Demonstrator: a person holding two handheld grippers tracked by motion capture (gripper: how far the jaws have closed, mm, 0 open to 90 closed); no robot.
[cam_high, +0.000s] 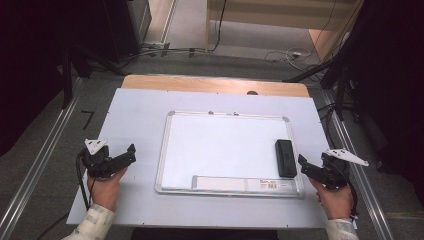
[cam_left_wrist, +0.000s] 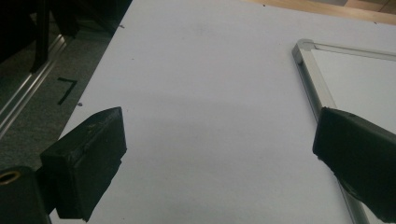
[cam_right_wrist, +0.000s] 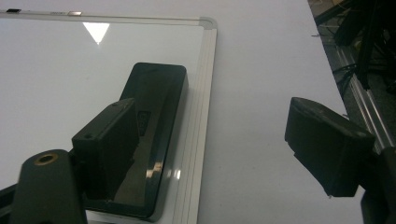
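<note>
A white-surfaced whiteboard (cam_high: 220, 145) with a silver frame lies flat in the middle of the table. A black eraser (cam_high: 285, 157) rests on its right edge. My right gripper (cam_high: 303, 165) hovers just right of the eraser, open and holding nothing. In the right gripper view the eraser (cam_right_wrist: 159, 91) lies under the left jaw, on the whiteboard (cam_right_wrist: 60, 79), and the right gripper (cam_right_wrist: 215, 126) straddles the board's frame. My left gripper (cam_high: 131, 154) sits left of the board, open and empty. The left gripper (cam_left_wrist: 219, 135) looks over bare table, with the whiteboard's corner (cam_left_wrist: 303, 46) at right.
A white sheet (cam_high: 135, 115) covers the table, with a wooden strip (cam_high: 215, 84) at the far edge. A label strip (cam_high: 242, 184) lies along the board's near edge. Metal rails (cam_high: 45, 150) run along both sides on the floor, with cables and dark stands beyond.
</note>
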